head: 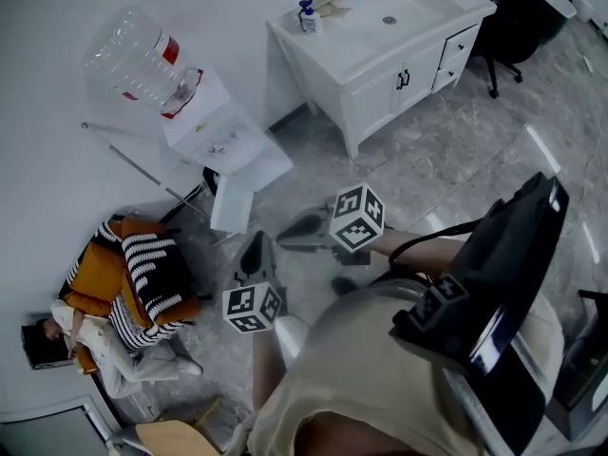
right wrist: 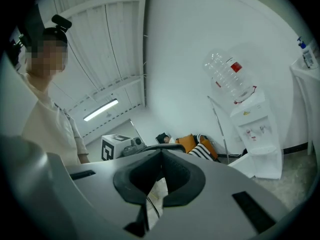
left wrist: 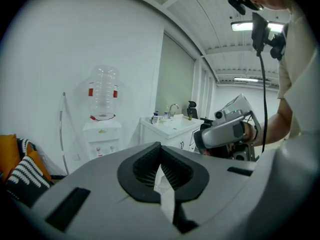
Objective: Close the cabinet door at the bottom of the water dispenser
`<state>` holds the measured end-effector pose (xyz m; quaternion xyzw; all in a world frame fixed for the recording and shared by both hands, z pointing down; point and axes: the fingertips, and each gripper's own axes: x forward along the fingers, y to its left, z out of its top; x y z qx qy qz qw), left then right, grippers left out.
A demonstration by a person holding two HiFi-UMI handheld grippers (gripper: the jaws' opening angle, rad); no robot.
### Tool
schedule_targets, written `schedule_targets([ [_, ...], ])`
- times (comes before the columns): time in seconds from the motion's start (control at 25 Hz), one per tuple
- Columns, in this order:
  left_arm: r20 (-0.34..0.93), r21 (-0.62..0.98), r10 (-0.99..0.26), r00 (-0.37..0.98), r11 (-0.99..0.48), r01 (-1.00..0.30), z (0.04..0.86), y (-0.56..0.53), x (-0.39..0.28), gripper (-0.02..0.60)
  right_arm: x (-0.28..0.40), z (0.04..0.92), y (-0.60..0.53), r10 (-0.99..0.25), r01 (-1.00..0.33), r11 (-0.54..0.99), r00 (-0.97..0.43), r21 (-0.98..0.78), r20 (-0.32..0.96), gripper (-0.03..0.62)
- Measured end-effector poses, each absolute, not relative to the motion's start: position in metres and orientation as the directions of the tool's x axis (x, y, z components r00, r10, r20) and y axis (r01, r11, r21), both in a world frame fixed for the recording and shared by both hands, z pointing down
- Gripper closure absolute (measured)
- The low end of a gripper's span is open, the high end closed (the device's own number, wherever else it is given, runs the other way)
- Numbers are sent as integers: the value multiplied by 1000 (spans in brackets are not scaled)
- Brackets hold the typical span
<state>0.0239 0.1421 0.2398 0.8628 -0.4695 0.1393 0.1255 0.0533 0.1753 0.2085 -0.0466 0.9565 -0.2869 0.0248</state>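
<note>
The white water dispenser (head: 214, 131) stands against the wall at upper left, with a clear bottle (head: 142, 60) on top. Its bottom cabinet door (head: 233, 202) hangs open towards the floor space. The dispenser (right wrist: 255, 134) and its open door (right wrist: 248, 163) also show in the right gripper view, and the dispenser (left wrist: 102, 134) is distant in the left gripper view. My left gripper (head: 255, 247) is shut and empty, a short way in front of the door. Beside it, my right gripper (head: 290, 232) is shut and empty, pointing at the door. Neither touches it.
A white sink cabinet (head: 380, 55) stands right of the dispenser. Orange and striped cushions (head: 142, 274) lie on the floor at left. A thin metal stand (head: 142, 169) leans by the dispenser. An office chair (head: 513, 17) is at the far right.
</note>
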Motion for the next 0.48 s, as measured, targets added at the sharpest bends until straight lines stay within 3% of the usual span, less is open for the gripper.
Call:
schedule_targets([
  [0.48, 323, 89, -838, 440, -436, -896, 241, 200, 128, 588, 186, 215, 230, -99, -73, 856, -995, -512, -23, 577],
])
